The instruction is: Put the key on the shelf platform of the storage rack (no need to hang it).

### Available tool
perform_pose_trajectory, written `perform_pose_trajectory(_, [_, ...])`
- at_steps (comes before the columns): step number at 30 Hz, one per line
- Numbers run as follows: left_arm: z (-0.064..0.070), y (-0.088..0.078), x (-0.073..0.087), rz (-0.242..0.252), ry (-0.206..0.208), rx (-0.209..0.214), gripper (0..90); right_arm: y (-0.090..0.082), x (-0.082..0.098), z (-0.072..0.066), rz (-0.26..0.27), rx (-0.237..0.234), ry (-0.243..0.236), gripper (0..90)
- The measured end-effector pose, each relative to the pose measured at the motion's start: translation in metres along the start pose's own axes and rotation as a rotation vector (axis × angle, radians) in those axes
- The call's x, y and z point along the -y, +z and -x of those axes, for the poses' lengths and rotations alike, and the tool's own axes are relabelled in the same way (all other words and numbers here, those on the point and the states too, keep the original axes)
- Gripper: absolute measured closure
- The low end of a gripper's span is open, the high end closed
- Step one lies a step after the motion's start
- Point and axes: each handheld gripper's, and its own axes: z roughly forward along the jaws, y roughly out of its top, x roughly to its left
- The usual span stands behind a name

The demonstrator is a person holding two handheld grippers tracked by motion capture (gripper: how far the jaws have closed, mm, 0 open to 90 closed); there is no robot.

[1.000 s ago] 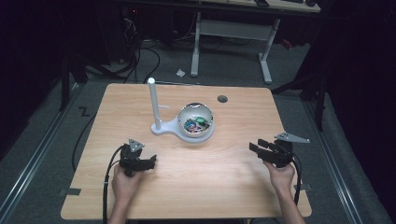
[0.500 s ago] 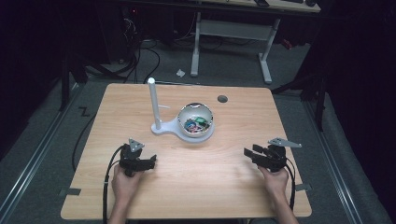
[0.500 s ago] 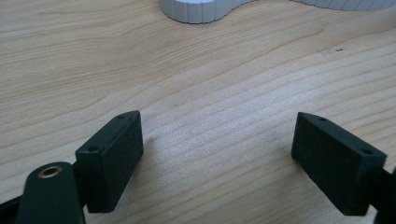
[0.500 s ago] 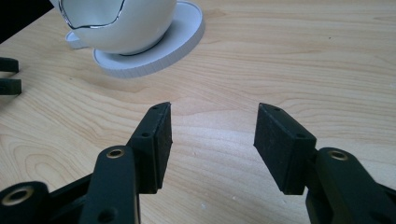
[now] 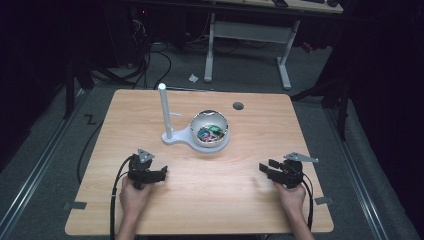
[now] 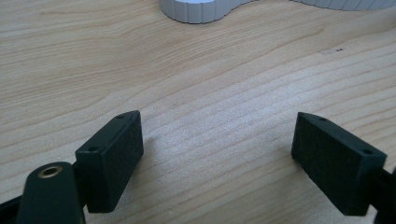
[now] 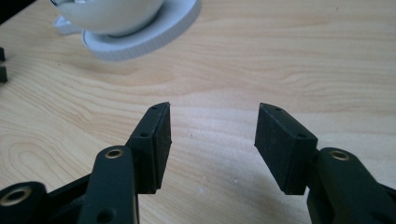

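Room dark beyond the lit work area; light falls mainly on a light wooden table [image 5: 300, 130] with rounded corners and a small round hole [image 5: 238, 106] near its far edge. Floor is grey carpet [image 5: 60, 150], with black cables [image 5: 150, 65] trailing at the far left, a scrap of white paper [image 5: 193, 78] behind the table, and tape marks at the near left. Behind stands a second desk on a white frame [image 5: 250, 32], two white legs with feet on the carpet.
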Motion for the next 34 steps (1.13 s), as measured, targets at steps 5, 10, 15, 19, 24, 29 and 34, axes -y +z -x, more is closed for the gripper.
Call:
perform_pose_trajectory(5, [0.0,0.0,0.0,0.001,0.002,0.002,17.1,0.005,0.007,-0.002,-0.022,0.007,-0.008,46.1])
perform_pose_trajectory(10, [0.0,0.0,0.0,0.001,0.004,0.002,17.1,0.008,0.014,-0.005,-0.056,0.023,-0.027,44.8])
perform_pose_trajectory(15, [0.0,0.0,0.0,0.0,0.002,0.002,17.1,0.01,0.016,-0.01,-0.077,0.053,-0.089,42.3])
perform_pose_trajectory(19, [0.0,0.0,0.0,0.001,0.004,0.002,17.1,0.011,0.017,-0.016,-0.092,0.087,-0.146,40.3])
perform_pose_trajectory(24, [0.0,0.0,0.0,0.0,0.002,0.002,17.1,0.014,0.019,-0.027,-0.111,0.148,-0.233,38.2])
perform_pose_trajectory(29, [0.0,0.0,0.0,0.0,0.002,0.002,17.1,0.014,0.019,-0.027,-0.111,0.148,-0.23,37.8])
perform_pose_trajectory(34, [0.0,0.0,0.0,0.001,0.002,0.001,17.1,0.014,0.019,-0.027,-0.111,0.147,-0.23,37.7])
